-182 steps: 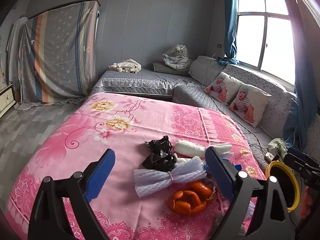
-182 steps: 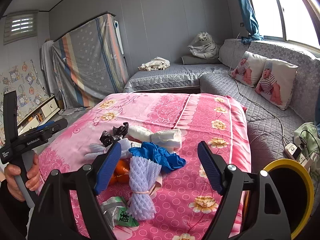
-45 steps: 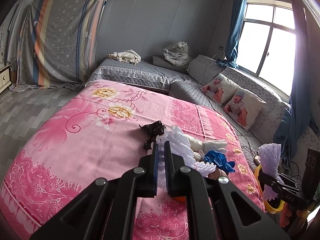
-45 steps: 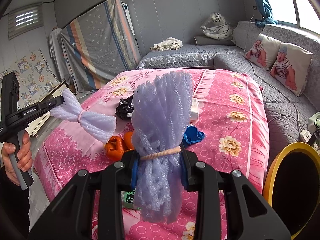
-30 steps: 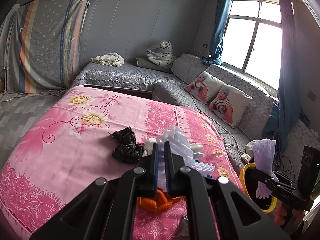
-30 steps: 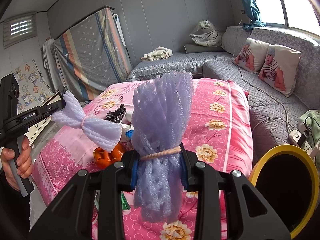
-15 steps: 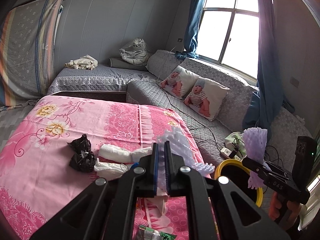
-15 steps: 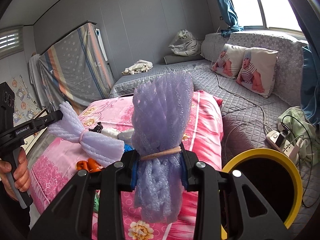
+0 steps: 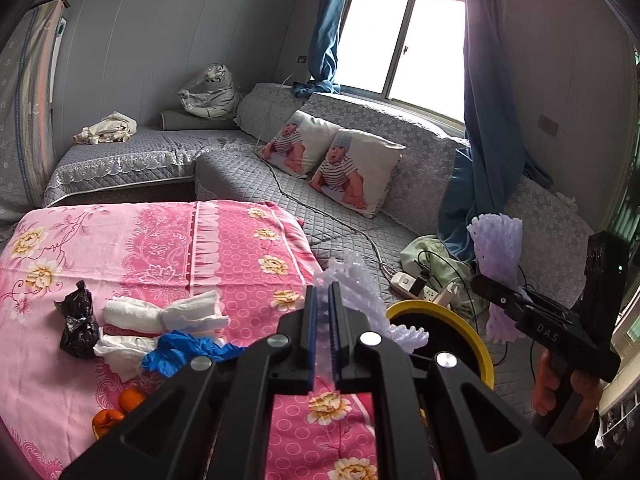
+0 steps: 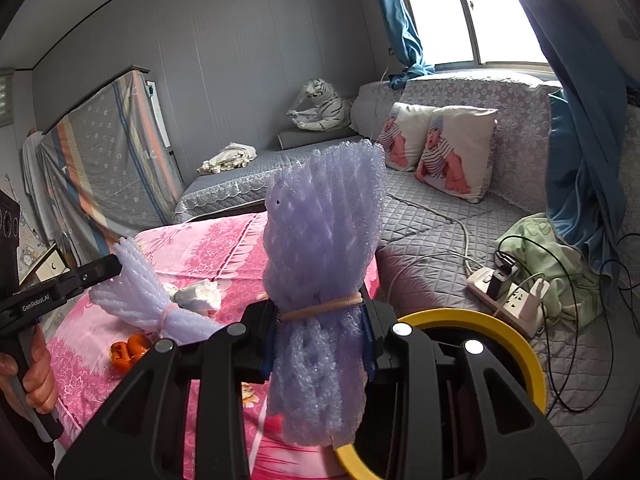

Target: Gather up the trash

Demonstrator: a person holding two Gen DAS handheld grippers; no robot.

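Note:
My left gripper (image 9: 322,294) is shut on a pale lilac foam net bundle (image 9: 360,286) and holds it in front of the yellow-rimmed black bin (image 9: 485,364). In the right wrist view my right gripper (image 10: 320,320) is shut on a second lilac foam net bundle (image 10: 324,220), gripped at its rubber band, just above the bin's rim (image 10: 526,356). Left on the pink bed cover (image 9: 240,248) are a black bag (image 9: 78,328), white paper wads (image 9: 160,316), a blue glove (image 9: 180,352) and orange peel (image 9: 120,408).
A grey quilted sofa (image 9: 248,172) with two baby-print cushions (image 9: 352,172) wraps round the bed. A power strip (image 9: 412,284) with cables and a green cloth (image 9: 424,256) lie beside the bin. A blue curtain (image 9: 484,120) hangs at the right.
Both grippers have swung to the right, away from the bed, each keeping its foam net. The yellow-rimmed bin now sits closer and larger in both views.

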